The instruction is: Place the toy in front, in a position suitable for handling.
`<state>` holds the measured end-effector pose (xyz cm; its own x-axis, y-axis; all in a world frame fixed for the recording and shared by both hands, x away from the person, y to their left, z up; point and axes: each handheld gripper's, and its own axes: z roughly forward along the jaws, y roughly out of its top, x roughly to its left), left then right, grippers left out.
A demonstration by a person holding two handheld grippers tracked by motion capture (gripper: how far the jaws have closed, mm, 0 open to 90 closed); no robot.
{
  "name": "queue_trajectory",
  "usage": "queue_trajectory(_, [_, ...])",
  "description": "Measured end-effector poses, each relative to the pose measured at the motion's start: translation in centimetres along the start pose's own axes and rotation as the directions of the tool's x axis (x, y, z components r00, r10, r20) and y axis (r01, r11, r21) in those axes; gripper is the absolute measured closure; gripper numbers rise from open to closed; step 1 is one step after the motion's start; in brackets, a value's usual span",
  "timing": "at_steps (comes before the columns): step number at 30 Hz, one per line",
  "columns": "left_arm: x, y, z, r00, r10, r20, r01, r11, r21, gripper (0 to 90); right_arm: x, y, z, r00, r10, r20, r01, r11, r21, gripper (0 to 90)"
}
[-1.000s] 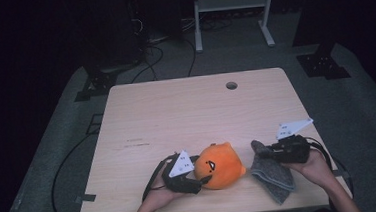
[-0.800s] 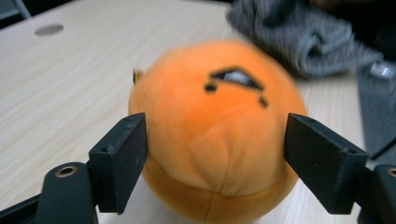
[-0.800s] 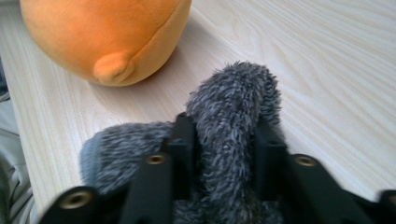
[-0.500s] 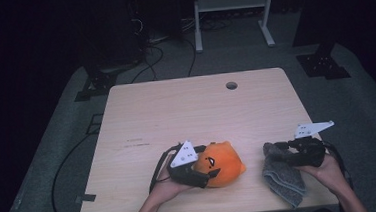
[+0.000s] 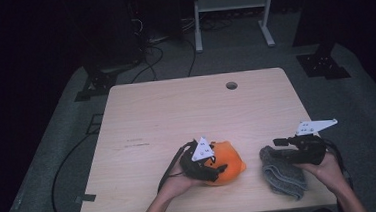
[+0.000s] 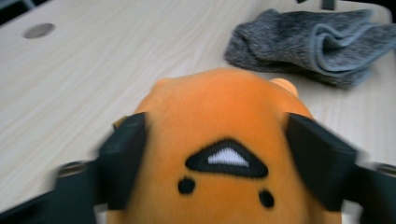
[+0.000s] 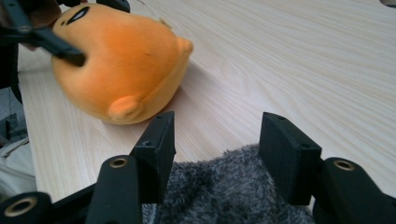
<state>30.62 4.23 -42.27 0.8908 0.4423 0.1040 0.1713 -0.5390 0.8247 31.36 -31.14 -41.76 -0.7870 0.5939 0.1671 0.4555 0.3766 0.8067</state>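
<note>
Near the front edge of the surface, the orange plush toy sits between the jaws of the left gripper, which have just been closing and now press its sides. It looks light, soft and squashy, so a hold across its round middle should keep it from slipping. To its right lies a folded grey cloth, limp and easy to bunch; the right gripper hovers at its far end, jaws apart after just opening, gripping nothing. Nothing else stands between toy and cloth.
</note>
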Motion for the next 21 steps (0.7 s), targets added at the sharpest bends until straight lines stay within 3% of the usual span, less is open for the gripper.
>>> queue_trajectory(2, [0.1,0.2,-0.2,0.9994,-0.033,-0.005,0.033,0.9987,-0.038,38.6,0.1,0.1,0.1,1.0,0.0,-0.008,0.0,1.0,-0.006,44.6])
queue_trajectory(4, [0.4,0.3,-0.2,0.9985,-0.053,-0.013,0.052,0.997,-0.058,40.1,0.2,0.2,0.2,0.9999,-0.001,-0.014,0.001,1.0,-0.016,44.5])
queue_trajectory(10, [1.7,0.8,0.3,0.9948,-0.057,-0.084,0.048,0.9934,-0.104,41.1,0.2,0.3,0.5,0.9997,0.0,-0.024,-0.001,1.0,-0.02,44.5])
queue_trajectory(13, [2.6,1.1,0.8,0.9911,-0.056,-0.121,0.041,0.9921,-0.118,40.6,0.1,0.2,0.9,0.9997,0.0,-0.026,0.0,1.0,-0.011,44.3])
queue_trajectory(16, [3.6,1.1,1.5,0.9861,-0.082,-0.145,0.065,0.9907,-0.12,39.5,0.0,0.1,1.1,0.9996,0.006,-0.026,-0.006,1.0,-0.005,43.9])
queue_trajectory(21, [4.4,0.6,2.1,0.9834,-0.121,-0.135,0.106,0.9879,-0.112,30.6,0.0,0.0,1.1,0.9997,0.01,-0.024,-0.01,1.0,-0.002,43.3])
